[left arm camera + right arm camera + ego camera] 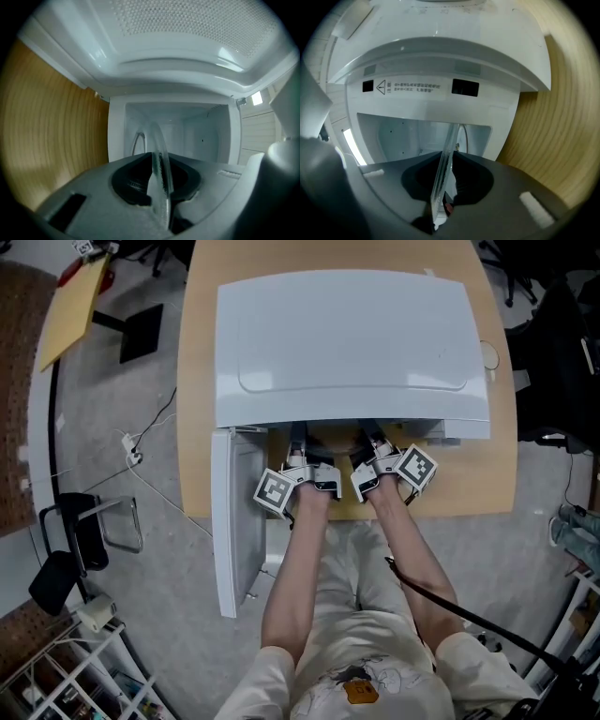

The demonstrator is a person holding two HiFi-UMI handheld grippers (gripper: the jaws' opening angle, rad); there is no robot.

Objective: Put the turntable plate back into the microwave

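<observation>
Both hand-held grippers pinch a clear glass turntable plate [158, 145] by its near rim, one on each side. In the left gripper view, the left gripper [154, 185] has its grey jaws nearly together, with ribbed black pads closed on the thin glass edge. In the right gripper view, the right gripper [440, 192] likewise has its jaws narrowly apart around the plate's rim, and the glass runs between its dark pads. The plate looks smooth, round and see-through, with a thicker lip, and is seen edge-on in both gripper views.

From the head view, each gripper carries a cube with black-and-white square markers [275, 491], and both jaws reach under the front edge of the microwave [347, 343]. The plate's far part sits at the mouth of the glossy white cavity [201, 136]. The microwave door [234, 521] hangs open at the left, and its inner face shows a dotted mesh. The white, boxy microwave stands on a light wooden table [202, 381].
</observation>
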